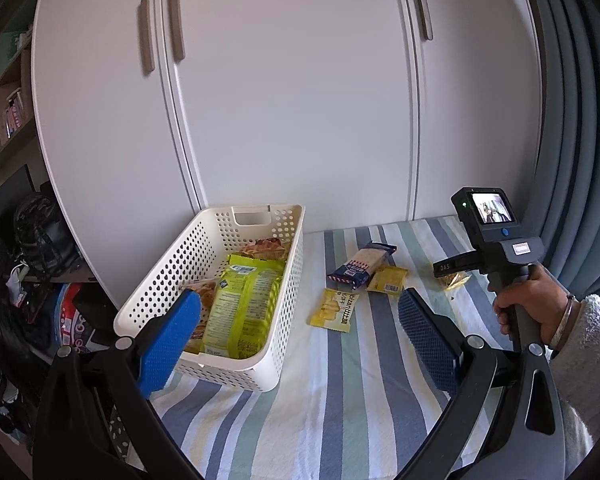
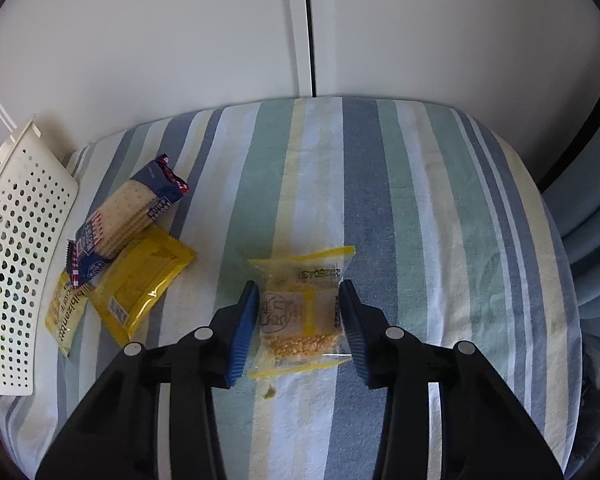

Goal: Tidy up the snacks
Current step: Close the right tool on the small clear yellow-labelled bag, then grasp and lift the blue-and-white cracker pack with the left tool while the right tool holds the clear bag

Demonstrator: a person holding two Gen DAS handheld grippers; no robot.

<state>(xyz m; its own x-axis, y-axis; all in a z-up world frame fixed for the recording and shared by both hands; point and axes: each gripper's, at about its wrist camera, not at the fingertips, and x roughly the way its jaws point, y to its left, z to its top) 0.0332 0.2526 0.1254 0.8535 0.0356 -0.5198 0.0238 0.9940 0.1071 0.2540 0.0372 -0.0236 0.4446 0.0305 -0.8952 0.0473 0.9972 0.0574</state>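
Nearest the right wrist camera, the right claw [image 2: 300, 322] sits low over a striped cloth [image 2: 412, 240] with its blue pads [image 2: 244, 332] spread apart, one on each side of a small clear snack packet [image 2: 300, 308] with yellow edges. The packet lies flat between them; the pads look just beside its edges, though whether they touch it cannot be told, so the claw reads as released, not clenched.

To the left of it lie three more snacks in a loose cluster — a yellow foil packet [image 2: 140, 284], a blue cracker pack [image 2: 128, 216] resting partly on top of it, and a pale yellow packet [image 2: 66, 316] partly under both, nearest the basket wall [image 2: 16, 248].

In the left wrist view, the left claw [image 1: 300, 332] hangs with its pads wide apart and nothing between them. Its left pad [image 1: 168, 340] overlaps the near corner of the white perforated basket [image 1: 228, 368] in the picture; whether it touches is unclear. Inside the basket are a green snack bag [image 1: 244, 308] and other packets. A hand [image 1: 532, 304] in a fluffy pale sleeve [image 1: 588, 360] grips the right gripper's handle at the right edge.

Beyond the surface stand white wardrobe doors [image 1: 280, 92], with a blue curtain [image 1: 572, 100] to the right.
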